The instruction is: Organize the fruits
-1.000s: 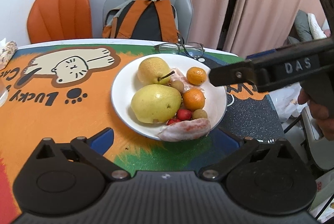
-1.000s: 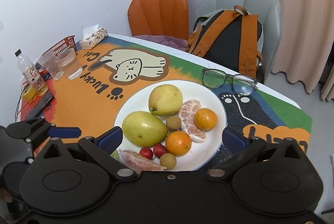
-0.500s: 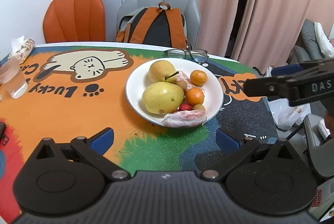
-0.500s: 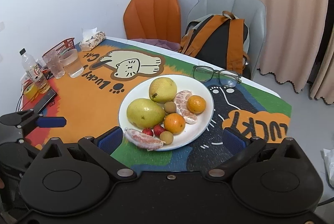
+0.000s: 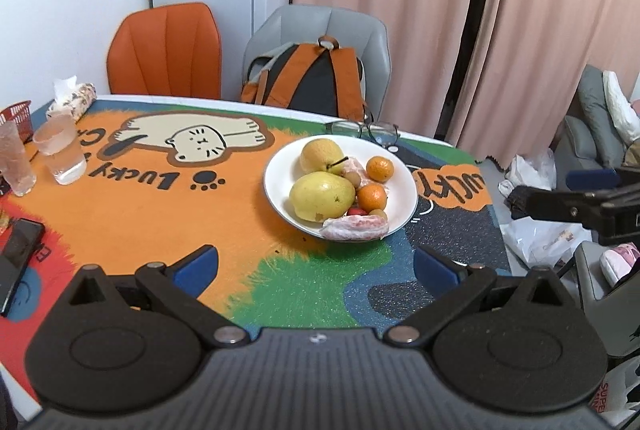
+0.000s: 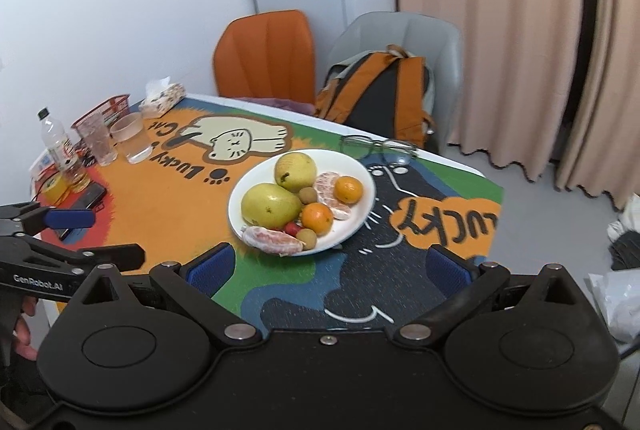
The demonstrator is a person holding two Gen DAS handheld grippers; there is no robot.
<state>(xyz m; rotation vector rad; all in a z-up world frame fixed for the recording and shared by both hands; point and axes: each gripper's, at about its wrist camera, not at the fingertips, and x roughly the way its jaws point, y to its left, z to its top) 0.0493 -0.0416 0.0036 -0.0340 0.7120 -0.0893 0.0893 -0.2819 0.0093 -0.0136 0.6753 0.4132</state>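
Note:
A white plate (image 5: 404, 185) (image 6: 362, 213) sits on the colourful table mat and holds two yellow pears (image 5: 322, 195) (image 6: 270, 205), two small oranges (image 5: 380, 168) (image 6: 349, 189), peeled citrus pieces (image 5: 356, 228) (image 6: 272, 240), small red fruits (image 6: 292, 228) and brown longans (image 6: 308, 195). My left gripper (image 5: 316, 270) is open and empty, held back from the plate near the table's front edge. My right gripper (image 6: 328, 268) is open and empty, also short of the plate. Each gripper shows at the side of the other's view.
Eyeglasses (image 5: 362, 129) (image 6: 378, 145) lie just behind the plate. Glasses of water (image 5: 60, 151) (image 6: 130, 137), a bottle (image 6: 58, 145), a red basket (image 6: 102, 109), tissues (image 6: 162, 95) and a phone (image 5: 16, 254) stand at the left. Two chairs and a backpack (image 5: 308, 77) are behind the table.
Both grippers have pulled back and up from the plate, which now looks smaller and farther. The fruit has not moved. Both stay open.

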